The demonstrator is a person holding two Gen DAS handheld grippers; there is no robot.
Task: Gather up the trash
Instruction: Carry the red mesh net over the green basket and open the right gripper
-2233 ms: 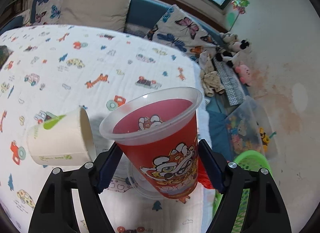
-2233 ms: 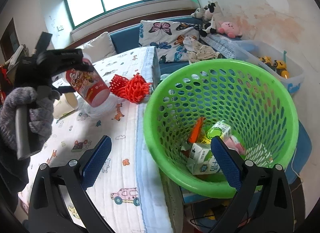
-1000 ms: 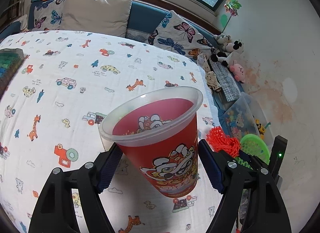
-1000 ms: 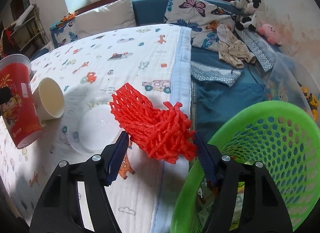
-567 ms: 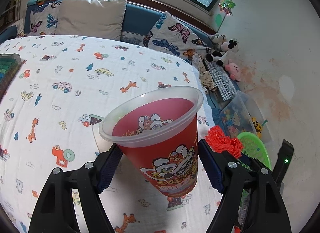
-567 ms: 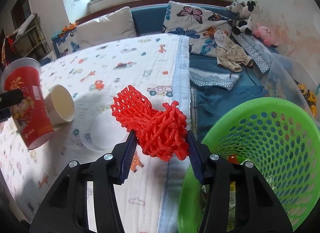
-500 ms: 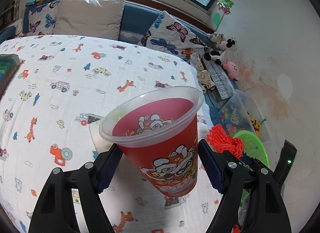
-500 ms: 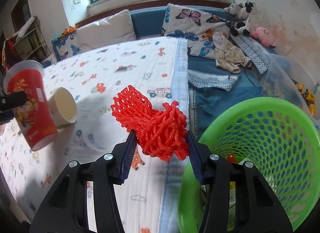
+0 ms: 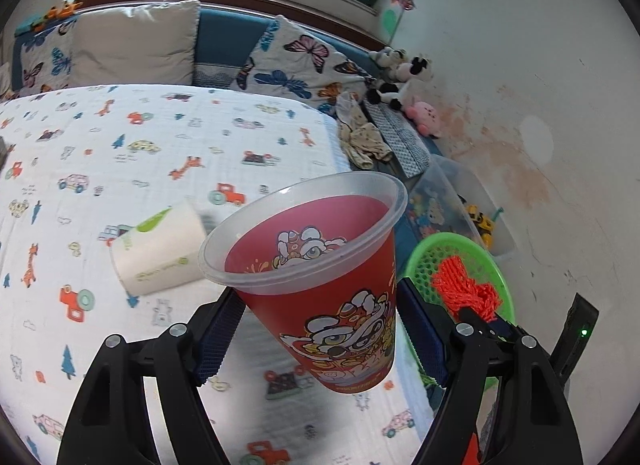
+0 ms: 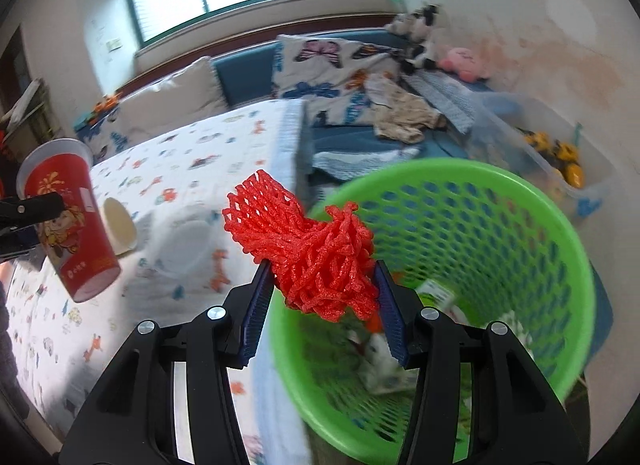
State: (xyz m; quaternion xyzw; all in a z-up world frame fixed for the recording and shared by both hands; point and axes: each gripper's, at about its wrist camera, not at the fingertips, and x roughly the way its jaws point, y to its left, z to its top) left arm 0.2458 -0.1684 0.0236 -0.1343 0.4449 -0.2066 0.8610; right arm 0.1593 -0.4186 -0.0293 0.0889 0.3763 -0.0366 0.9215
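A red printed plastic cup [image 9: 320, 297] stands tilted between the pads of my left gripper [image 9: 320, 329], which is shut on it above the bed. The same cup [image 10: 68, 225] shows at the far left of the right wrist view. My right gripper [image 10: 324, 305] holds a bunched red foam net [image 10: 312, 257]. Its jaws are opening slightly, with the net still pressed between the pads. The net hangs over the near left rim of the green mesh basket [image 10: 560, 233], which holds cartons and other scraps. From the left wrist view the net [image 9: 464, 285] hangs in front of the basket [image 9: 424, 265].
A white paper cup [image 9: 160, 253] lies on its side on the cartoon-print sheet [image 9: 120, 145], with a clear plastic lid [image 10: 188, 241] beside it. Past the bed's right edge lie clothes [image 10: 400, 117], plush toys [image 9: 400, 77] and a clear toy bin [image 10: 560, 153] along the wall.
My right gripper has carried the red net from over the bed's edge to the basket's rim. My left gripper has shifted with the cup, and the paper cup is in its view again.
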